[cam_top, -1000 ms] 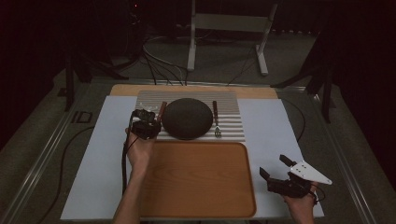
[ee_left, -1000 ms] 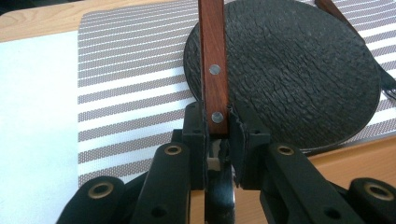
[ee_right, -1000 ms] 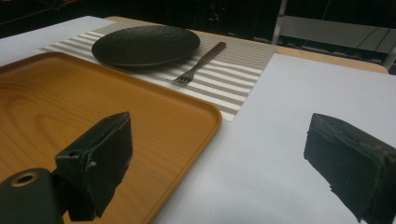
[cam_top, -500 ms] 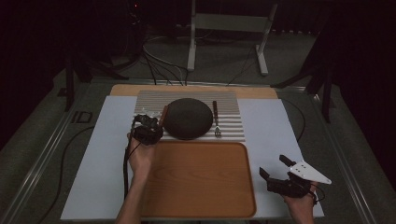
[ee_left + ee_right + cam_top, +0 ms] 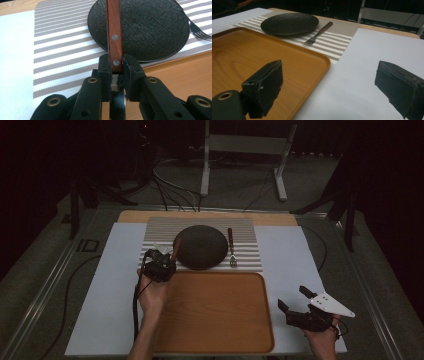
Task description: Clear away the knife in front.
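Knife handle [image 5: 114,47] clamped in left tongs [image 5: 116,65], low centre over plate [image 5: 150,27]. Best kept level, lowered onto striped mat [image 5: 62,52]. Right tongs [image 5: 332,82] wide, empty, beside tray [image 5: 249,57].

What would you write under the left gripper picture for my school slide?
The left gripper pinches a wooden handle that reaches over a black plate on a striped mat.

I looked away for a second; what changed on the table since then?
The left gripper, shut on the wooden-handled utensil, drew back toward the person and lifted it. The right gripper, round black plate, fork and wooden tray stayed put.
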Demonstrator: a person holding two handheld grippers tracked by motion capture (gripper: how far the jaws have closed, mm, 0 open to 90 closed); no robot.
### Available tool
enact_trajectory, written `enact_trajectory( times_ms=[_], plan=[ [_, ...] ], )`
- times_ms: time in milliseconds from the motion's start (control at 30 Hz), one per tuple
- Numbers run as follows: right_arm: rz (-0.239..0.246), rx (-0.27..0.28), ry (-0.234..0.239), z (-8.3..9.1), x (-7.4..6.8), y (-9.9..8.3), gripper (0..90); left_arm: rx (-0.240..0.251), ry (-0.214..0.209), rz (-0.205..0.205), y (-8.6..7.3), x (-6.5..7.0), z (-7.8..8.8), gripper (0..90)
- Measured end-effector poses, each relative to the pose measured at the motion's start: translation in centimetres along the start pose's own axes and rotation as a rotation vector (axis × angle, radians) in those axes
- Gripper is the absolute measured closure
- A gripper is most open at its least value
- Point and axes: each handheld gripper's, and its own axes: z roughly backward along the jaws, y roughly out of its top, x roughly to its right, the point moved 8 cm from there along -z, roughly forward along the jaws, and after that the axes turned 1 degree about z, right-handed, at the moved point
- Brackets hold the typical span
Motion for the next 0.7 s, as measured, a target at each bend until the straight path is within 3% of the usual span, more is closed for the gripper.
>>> enact_trajectory(
  times_ms=[700],
  plan=[
    [0.002, -0.001, 0.002, -0.1, -0.1, 0.0, 7.8, 0.015, -0.012, 0.026, -2.0, 0.9, 1.2, 78.0]
  ],
)
